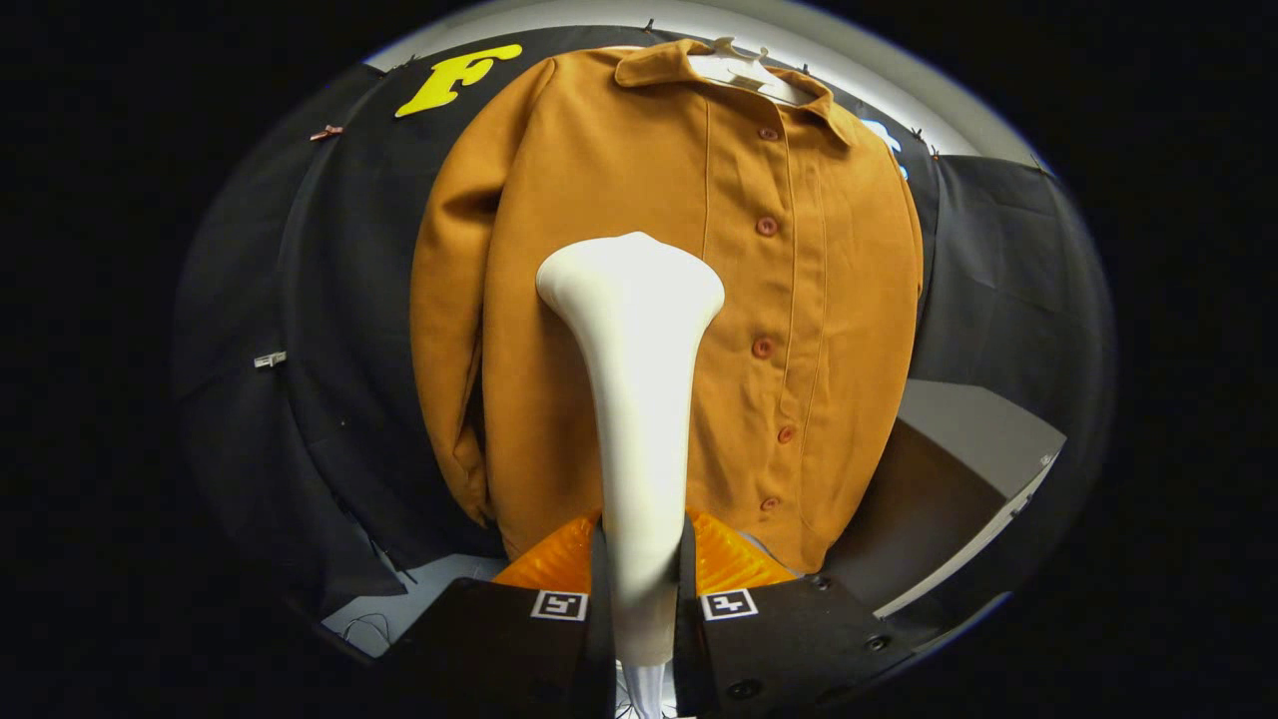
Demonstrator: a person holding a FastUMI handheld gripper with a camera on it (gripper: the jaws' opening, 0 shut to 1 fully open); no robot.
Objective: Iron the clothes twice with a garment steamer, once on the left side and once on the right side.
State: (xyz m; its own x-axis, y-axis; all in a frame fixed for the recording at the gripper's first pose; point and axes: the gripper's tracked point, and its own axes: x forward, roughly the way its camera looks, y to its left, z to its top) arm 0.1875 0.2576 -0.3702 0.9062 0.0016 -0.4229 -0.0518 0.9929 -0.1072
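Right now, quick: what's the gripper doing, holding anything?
Gripper: shut on the steamer's white handle, head up against the left front of the brown jacket.

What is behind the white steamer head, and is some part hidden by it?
Behind the steamer head, held between the gripper fingers, hangs the brown shirt on a hanger. The head covers a strip of its front left of the buttons.

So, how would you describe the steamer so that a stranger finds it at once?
Find the brown shirt hanging on the black booth wall. In front of its left half stands the steamer, gripped between the gripper's two fingers. It is the only white thing with a slim handle that widens to a rounded head.
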